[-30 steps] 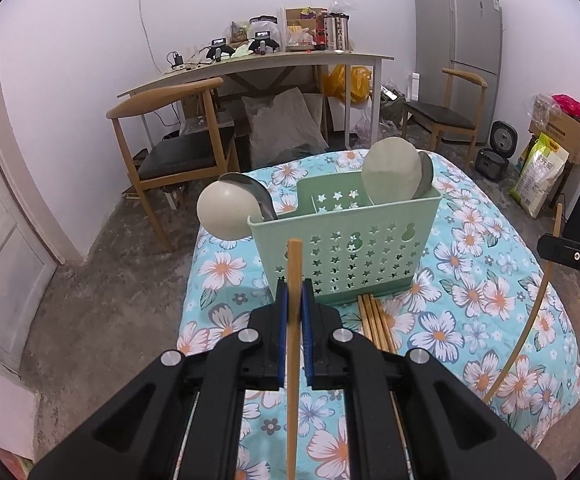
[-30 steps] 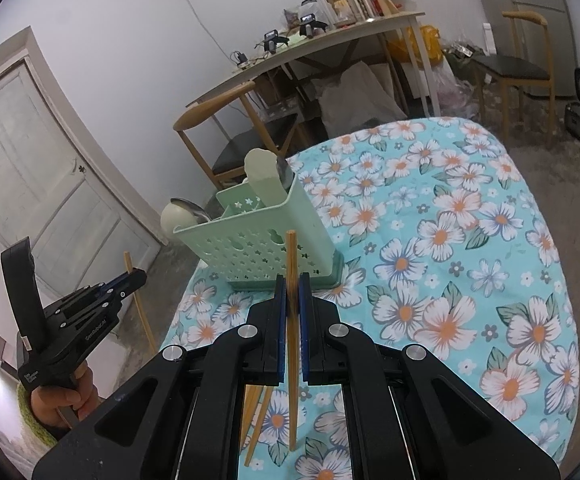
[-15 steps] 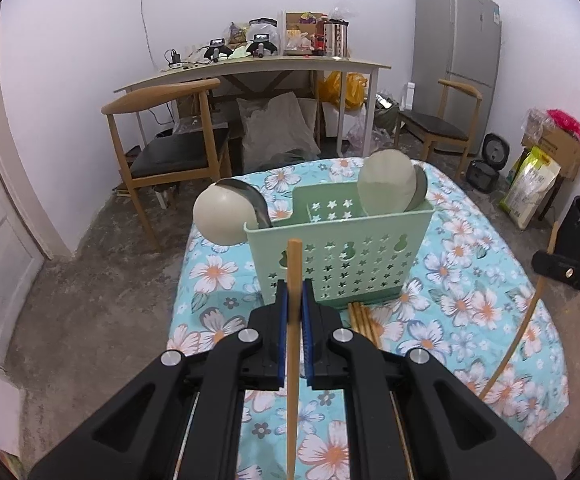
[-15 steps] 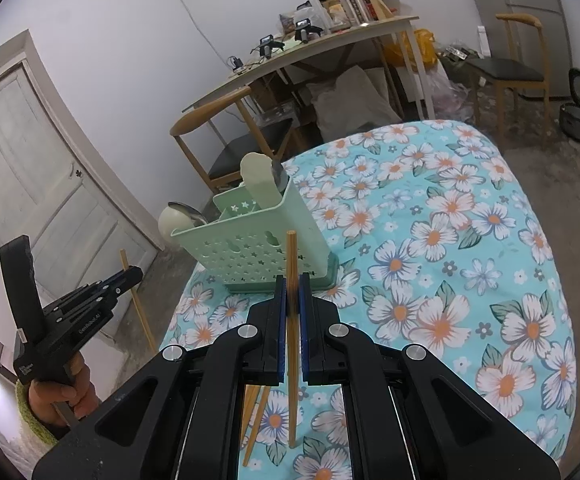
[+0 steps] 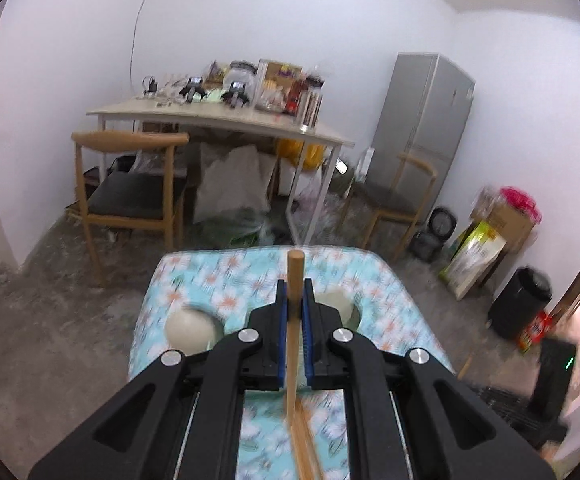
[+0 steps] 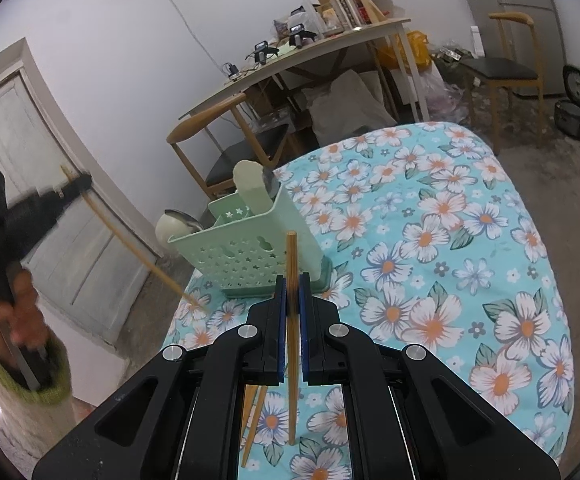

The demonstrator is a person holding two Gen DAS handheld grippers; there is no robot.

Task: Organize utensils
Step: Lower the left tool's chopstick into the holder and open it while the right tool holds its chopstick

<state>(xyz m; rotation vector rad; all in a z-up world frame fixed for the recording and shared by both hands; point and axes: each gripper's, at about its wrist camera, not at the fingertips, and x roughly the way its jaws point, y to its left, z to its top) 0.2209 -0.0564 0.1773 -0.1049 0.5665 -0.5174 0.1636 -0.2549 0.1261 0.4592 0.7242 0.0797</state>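
Now, through the left wrist camera, the left gripper [image 5: 294, 300] is clamped on a wooden chopstick [image 5: 294, 320] that stands upright between its blue pads. The picture is blurred; two pale spoon bowls [image 5: 189, 328] peek out on either side of the fingers, over the floral tablecloth [image 5: 217, 276]. I judge the step to be carrying this stick over the green caddy, so it should be held plumb and let go only once its tip is inside a compartment.

From the right wrist camera, the right gripper [image 6: 292, 292] is likewise closed on a second chopstick [image 6: 292, 264], upright, with the green caddy [image 6: 245, 256] just beyond it near the table's left edge. The caddy is a perforated plastic box holding spoons. More chopsticks [image 6: 251, 420] lie on the cloth beneath. At far left, the left gripper [image 6: 65, 188] holds its stick slanting down toward the table edge.
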